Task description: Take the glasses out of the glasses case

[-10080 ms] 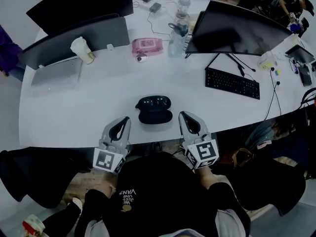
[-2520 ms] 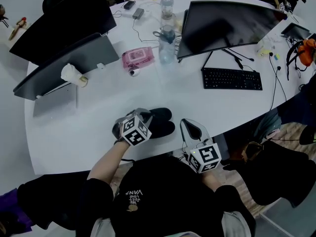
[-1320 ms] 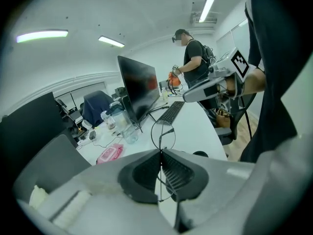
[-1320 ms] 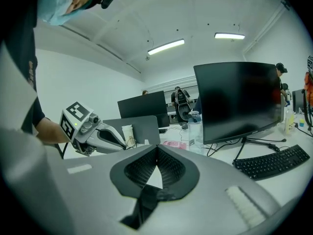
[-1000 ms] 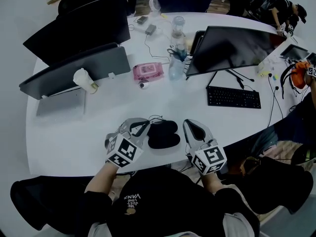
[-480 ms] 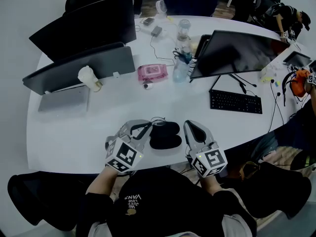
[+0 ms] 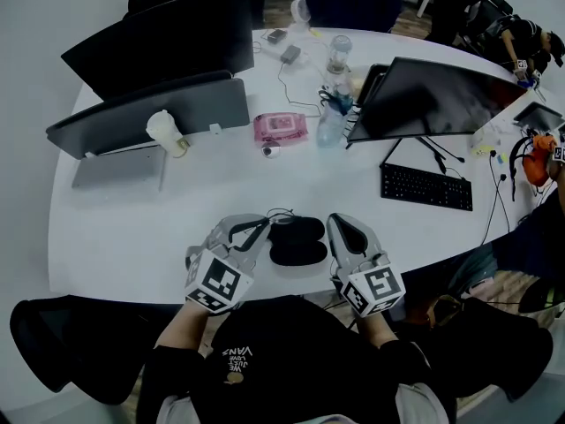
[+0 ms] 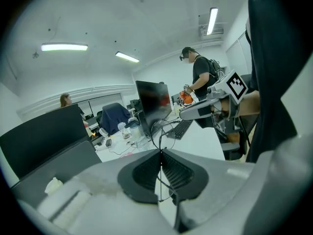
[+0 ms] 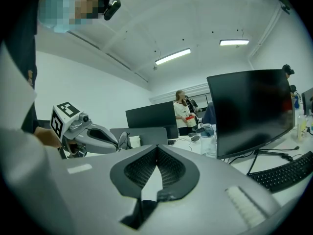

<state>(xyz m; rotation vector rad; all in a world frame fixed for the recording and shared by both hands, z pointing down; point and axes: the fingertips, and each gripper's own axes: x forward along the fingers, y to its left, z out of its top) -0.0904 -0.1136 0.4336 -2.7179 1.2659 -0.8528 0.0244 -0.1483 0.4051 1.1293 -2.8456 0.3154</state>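
The black glasses case lies open on the white table, between my two grippers. My left gripper is shut on thin wire-framed glasses, held just left of the case and a little above it. In the left gripper view the wire frame loops up from the closed jaw tips. My right gripper hovers just right of the case, shut with nothing in it. The right gripper view shows the left gripper with a lens at its tip.
A keyboard and a dark monitor stand at the right. Bottles and a pink wipes pack sit at the back, a cup and two screens at the left. Other people stand in the room.
Since ten seconds ago my left gripper went to the open case and now holds the glasses. Over the last second it lifted slightly with them; the right gripper stayed put.
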